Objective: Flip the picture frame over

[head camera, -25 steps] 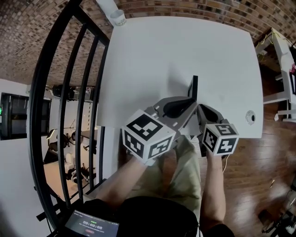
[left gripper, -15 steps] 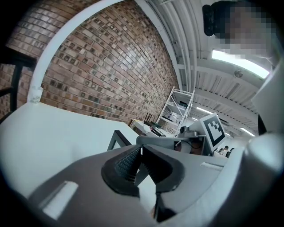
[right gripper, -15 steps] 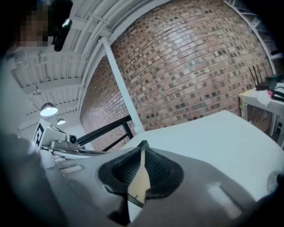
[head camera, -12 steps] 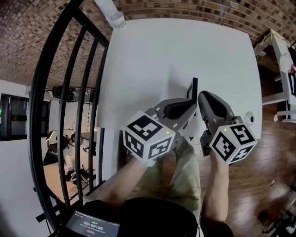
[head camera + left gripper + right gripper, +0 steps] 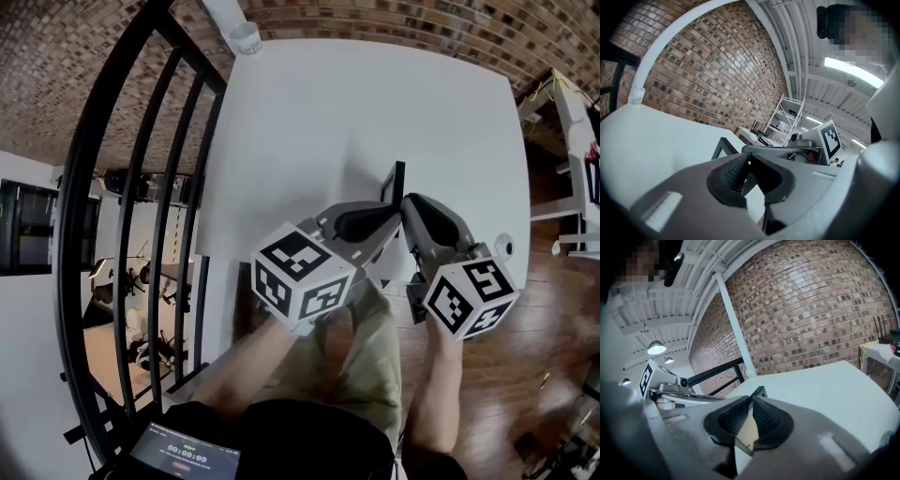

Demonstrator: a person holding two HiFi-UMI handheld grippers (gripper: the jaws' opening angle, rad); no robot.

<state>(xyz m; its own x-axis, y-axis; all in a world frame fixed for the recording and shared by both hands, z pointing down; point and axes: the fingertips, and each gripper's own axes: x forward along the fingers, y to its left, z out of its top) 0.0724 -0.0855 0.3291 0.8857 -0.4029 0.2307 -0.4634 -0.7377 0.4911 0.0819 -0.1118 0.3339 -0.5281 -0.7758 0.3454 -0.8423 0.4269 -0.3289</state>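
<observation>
A thin black picture frame stands on edge near the front edge of the white table. My left gripper comes at it from the left and is shut on its near edge. My right gripper meets it from the right and is also shut on it. In the left gripper view the frame shows as a dark angled corner beyond the jaws, which pinch its edge. In the right gripper view the frame's black corner sticks out past the jaws, and its tan face lies between the pads.
A black metal railing runs along the table's left side. A white cup-like collar sits at the far left corner. A round grommet lies near the front right corner. A white shelf stands to the right, over wood floor.
My right gripper has risen and its marker cube now sits nearer the camera and further right. The frame stays upright on its edge. The left gripper has kept still.
</observation>
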